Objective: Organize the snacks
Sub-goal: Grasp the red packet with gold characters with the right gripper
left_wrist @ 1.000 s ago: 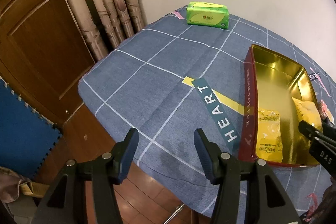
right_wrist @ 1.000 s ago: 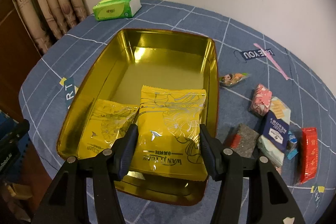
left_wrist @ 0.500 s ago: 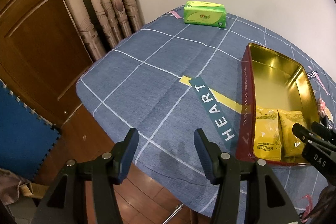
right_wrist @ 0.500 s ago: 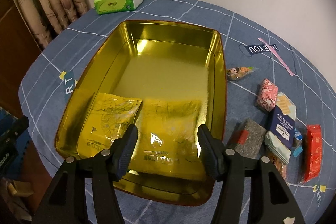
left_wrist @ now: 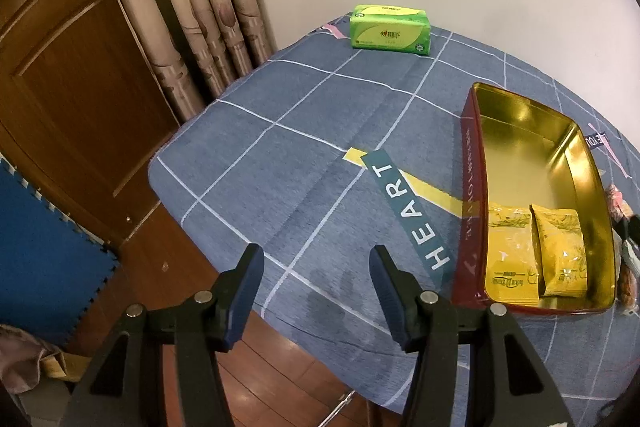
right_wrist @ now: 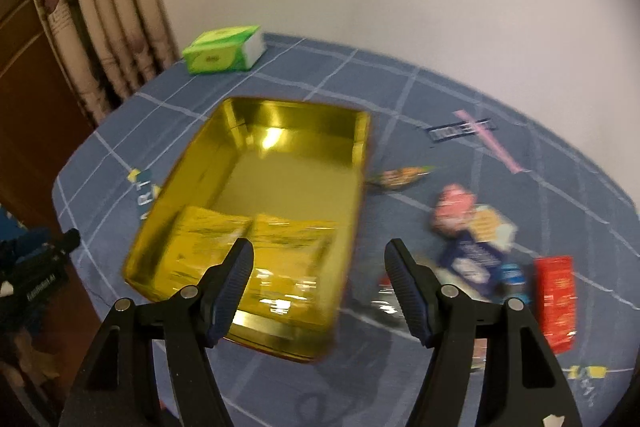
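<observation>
A gold tin tray (left_wrist: 584, 163) with a red outer wall sits on the blue checked tablecloth; it also shows in the right wrist view (right_wrist: 224, 131). Two yellow snack packets (left_wrist: 516, 259) (left_wrist: 560, 255) lie side by side at its near end, and show in the right wrist view (right_wrist: 208, 235) (right_wrist: 296, 239). My right gripper (right_wrist: 318, 279) is open and empty, raised above the tray's near right corner. My left gripper (left_wrist: 316, 287) is open and empty over the table's near left edge. Loose snacks lie right of the tray: a pink packet (right_wrist: 452, 215), a navy packet (right_wrist: 476, 263), a red packet (right_wrist: 556, 303).
A green tissue pack (left_wrist: 390, 33) (right_wrist: 222, 49) lies at the table's far edge by the curtains (left_wrist: 192, 3). A wooden door (left_wrist: 72, 99) and a blue foam mat (left_wrist: 36, 259) are left of the table. A small orange wrapped snack (right_wrist: 400, 175) lies beside the tray.
My right gripper let go of the second yellow packet into the tray, then lifted and pulled back to the right; its view is now blurred. My left gripper barely moved.
</observation>
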`<state>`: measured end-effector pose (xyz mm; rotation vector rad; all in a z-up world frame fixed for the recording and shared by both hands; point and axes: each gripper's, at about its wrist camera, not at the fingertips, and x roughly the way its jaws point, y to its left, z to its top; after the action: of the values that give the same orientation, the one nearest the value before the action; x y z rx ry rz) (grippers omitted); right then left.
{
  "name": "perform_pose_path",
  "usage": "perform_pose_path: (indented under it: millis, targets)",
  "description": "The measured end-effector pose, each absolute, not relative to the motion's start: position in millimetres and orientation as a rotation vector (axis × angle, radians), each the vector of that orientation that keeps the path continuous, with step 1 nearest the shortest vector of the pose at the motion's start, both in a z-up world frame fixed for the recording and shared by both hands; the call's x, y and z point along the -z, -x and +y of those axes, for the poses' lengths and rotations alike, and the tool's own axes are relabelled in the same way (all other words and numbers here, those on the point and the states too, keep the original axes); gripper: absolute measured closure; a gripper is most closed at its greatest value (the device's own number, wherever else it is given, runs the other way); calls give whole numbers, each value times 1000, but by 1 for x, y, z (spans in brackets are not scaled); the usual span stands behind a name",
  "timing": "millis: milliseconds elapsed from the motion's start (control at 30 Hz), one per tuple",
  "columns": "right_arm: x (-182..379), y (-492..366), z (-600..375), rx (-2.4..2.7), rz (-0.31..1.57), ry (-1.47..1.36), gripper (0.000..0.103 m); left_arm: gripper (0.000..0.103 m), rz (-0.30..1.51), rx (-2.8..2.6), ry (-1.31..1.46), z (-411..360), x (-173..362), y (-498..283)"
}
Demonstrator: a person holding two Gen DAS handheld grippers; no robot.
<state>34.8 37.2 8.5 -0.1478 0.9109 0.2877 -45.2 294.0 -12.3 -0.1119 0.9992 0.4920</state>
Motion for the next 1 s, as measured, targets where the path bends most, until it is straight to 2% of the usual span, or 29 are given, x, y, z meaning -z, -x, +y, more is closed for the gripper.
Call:
perform_pose_path:
  millis: [233, 533, 867, 967, 1000]
  targets:
    - [-11, -41, -69, -88, 910, 168, 31, 47, 1001, -498, 89, 290, 12, 44]
    - [34, -47, -153, 11, 1020, 167, 26, 47, 1000, -490, 54, 283, 13, 42]
    - [63, -63, -163, -25, 1042, 148, 26, 47, 976, -444, -40, 253, 8, 39]
    - [66, -66, -167, -35, 1046, 132, 30, 47, 978, -430, -54, 241, 5, 37]
    - [67, -65, -168, -42, 1049, 126, 35, 47, 981, -424, -54, 237, 5, 36]
